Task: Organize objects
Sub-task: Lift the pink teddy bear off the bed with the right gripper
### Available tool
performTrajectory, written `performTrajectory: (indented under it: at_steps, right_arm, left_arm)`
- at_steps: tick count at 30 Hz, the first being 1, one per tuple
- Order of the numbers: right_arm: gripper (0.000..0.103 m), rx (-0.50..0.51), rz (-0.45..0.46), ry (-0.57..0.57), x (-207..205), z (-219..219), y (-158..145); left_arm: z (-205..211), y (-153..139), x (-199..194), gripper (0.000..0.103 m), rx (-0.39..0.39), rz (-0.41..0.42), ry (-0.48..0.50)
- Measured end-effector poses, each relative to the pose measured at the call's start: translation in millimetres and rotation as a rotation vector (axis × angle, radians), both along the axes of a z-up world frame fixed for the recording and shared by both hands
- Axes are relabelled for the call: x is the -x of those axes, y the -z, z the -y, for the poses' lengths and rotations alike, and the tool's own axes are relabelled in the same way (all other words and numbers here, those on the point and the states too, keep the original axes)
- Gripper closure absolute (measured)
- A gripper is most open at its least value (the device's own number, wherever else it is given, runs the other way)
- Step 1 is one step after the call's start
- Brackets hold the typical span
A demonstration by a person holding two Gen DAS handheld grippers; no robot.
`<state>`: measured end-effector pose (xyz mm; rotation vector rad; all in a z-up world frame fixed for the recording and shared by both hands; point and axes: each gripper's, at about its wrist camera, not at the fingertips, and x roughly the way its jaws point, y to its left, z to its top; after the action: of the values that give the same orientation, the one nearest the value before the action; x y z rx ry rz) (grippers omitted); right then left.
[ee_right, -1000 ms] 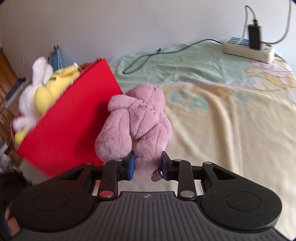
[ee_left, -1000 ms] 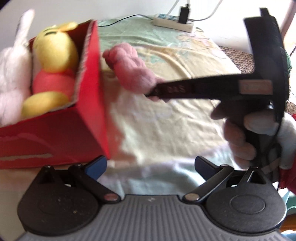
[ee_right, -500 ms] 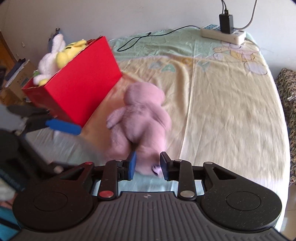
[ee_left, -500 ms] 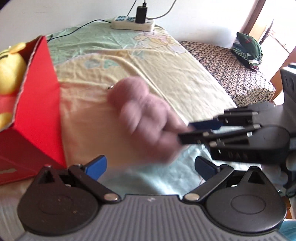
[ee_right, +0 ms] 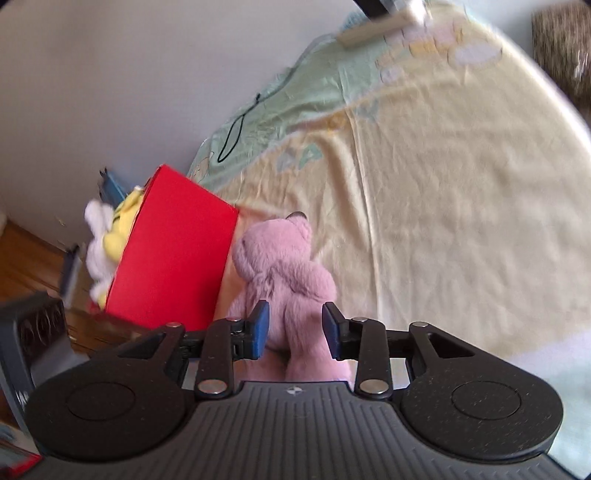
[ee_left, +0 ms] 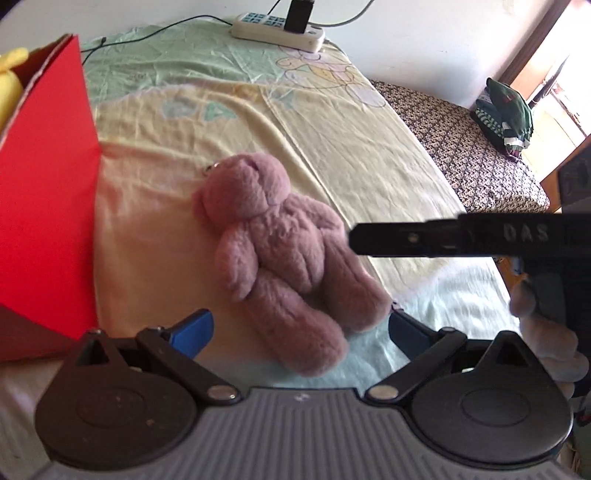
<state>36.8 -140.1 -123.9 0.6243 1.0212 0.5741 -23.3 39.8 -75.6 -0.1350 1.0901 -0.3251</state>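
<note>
The pink teddy bear (ee_left: 284, 254) lies on the bedsheet (ee_left: 332, 147) beside the red box (ee_left: 44, 192), between 2 spread-fingered grippers, left gripper (ee_left: 299, 328) and right gripper (ee_right: 295, 328); regrasping is likely needed.

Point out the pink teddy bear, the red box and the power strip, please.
pink teddy bear (ee_left: 288, 240): left wrist view, on its chest.
red box (ee_right: 173, 254): right wrist view, on its outer side wall.
power strip (ee_left: 277, 31): left wrist view, on the white body beside the black plug.
</note>
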Motion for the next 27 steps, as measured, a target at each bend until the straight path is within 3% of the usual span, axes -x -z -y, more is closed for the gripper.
performTrajectory:
  at_steps: [4,6,10,13,16,21,27]
  right_arm:
    - [0.062,-0.047,-0.058,0.012,-16.4,-7.1,19.4]
    - [0.061,-0.126,-0.11,0.032,-22.1,-5.5,28.2]
    - [0.058,-0.184,-0.152,0.033,-25.4,-9.0,34.2]
    - [0.062,-0.164,-0.128,-0.018,-21.8,-15.0,26.3]
    - [0.074,-0.197,-0.152,-0.085,-18.7,-15.5,24.8]
    - [0.074,-0.154,-0.131,-0.128,-5.2,-19.3,21.9]
    - [0.071,-0.194,-0.133,-0.08,-8.4,-26.7,24.0]
  left_arm:
    - [2.7,10.5,-12.2,0.009,0.023,-0.035,-0.002]
    - [1.5,12.6,-16.1,0.009,0.039,-0.043,-0.004]
    - [-0.5,14.6,-20.2,0.006,0.054,-0.055,-0.006]
    - [-2.4,14.5,-20.6,0.006,0.055,-0.062,-0.006]
    - [-5.9,13.0,-18.3,0.007,0.053,-0.067,-0.008]
    - [-14.1,15.5,-12.1,0.007,0.091,-0.093,0.0]
    - [-8.0,14.0,-20.9,0.007,0.041,-0.078,-0.006]
